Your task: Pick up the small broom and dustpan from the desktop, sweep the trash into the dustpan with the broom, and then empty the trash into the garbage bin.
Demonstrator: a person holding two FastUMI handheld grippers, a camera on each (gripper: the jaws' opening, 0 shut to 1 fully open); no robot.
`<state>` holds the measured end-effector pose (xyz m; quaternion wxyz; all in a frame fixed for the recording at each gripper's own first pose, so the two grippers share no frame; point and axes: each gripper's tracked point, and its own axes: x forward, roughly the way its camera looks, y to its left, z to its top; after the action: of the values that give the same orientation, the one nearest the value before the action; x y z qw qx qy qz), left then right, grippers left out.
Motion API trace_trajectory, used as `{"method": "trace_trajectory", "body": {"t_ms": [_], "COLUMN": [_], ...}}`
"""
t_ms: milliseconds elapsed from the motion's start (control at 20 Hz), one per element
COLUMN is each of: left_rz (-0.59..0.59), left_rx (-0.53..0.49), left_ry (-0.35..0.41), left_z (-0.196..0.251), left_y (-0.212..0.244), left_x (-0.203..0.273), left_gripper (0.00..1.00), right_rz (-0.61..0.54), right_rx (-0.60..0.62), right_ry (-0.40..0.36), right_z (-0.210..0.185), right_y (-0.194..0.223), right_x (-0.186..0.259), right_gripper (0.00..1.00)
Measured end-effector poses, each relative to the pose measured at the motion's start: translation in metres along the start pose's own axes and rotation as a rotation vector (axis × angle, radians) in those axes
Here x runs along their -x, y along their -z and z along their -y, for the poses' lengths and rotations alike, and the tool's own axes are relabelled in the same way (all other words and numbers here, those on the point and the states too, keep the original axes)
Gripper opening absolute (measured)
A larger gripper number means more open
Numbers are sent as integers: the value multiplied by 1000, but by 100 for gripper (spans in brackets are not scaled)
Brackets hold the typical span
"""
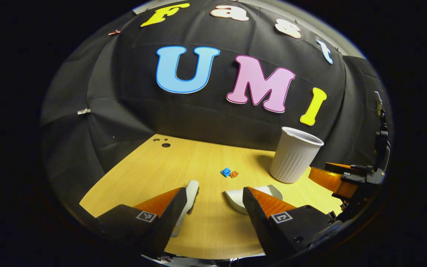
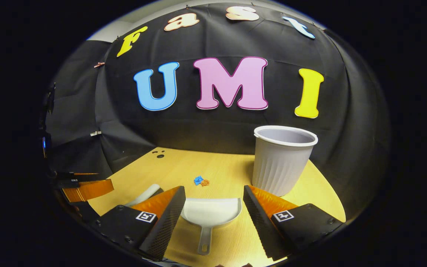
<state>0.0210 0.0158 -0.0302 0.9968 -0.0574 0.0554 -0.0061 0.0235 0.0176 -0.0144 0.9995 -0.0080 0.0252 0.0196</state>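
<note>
Broom and dustpan both lie flat on the wooden desktop, neither of them gripped. In the left gripper view the left gripper has its two fingers spread wide with bare table between them; the white broom handle lies just beside the inner edge of its left finger, partly hidden behind it, and the dustpan's white scoop shows at the tip of its right finger. In the right gripper view the right gripper is likewise spread apart, and the dustpan sits squarely between its fingers, scoop pointing away toward the wall and its thin handle running back toward the camera; whether the fingers touch it cannot be told. Ahead of the dustpan, nearer the middle of the table, lies the trash: a small blue scrap and a small orange scrap touching each other. Off to the right stands the garbage bin, a pale ribbed cup-shaped container, upright and open at the top, close to the black cloth wall.
</note>
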Motion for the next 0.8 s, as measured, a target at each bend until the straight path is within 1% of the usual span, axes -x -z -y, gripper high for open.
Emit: {"method": "trace_trajectory", "body": {"t_ms": [150,350,550,800], "left_rz": [-49,-167,-352,-551], "left_rx": [-9,-27,-37,-90], "left_ry": [-12,-40,-75,-100], "left_z": [-13,-33,-52,-71], "left_y": [9,32,73,113], "left_x": [-11,-35,-63,-98], "left_gripper": [96,96,96,96], "right_rz": [-15,-46,-82,-140], "right_rx": [-2,-10,-14,-37], "right_ry": [-2,-4,-7,0], "right_z": [-2,1,4,13], "right_y": [4,12,24,42], "right_x": [-6,-15,-23,-37], "right_gripper": [98,98,98,98]}}
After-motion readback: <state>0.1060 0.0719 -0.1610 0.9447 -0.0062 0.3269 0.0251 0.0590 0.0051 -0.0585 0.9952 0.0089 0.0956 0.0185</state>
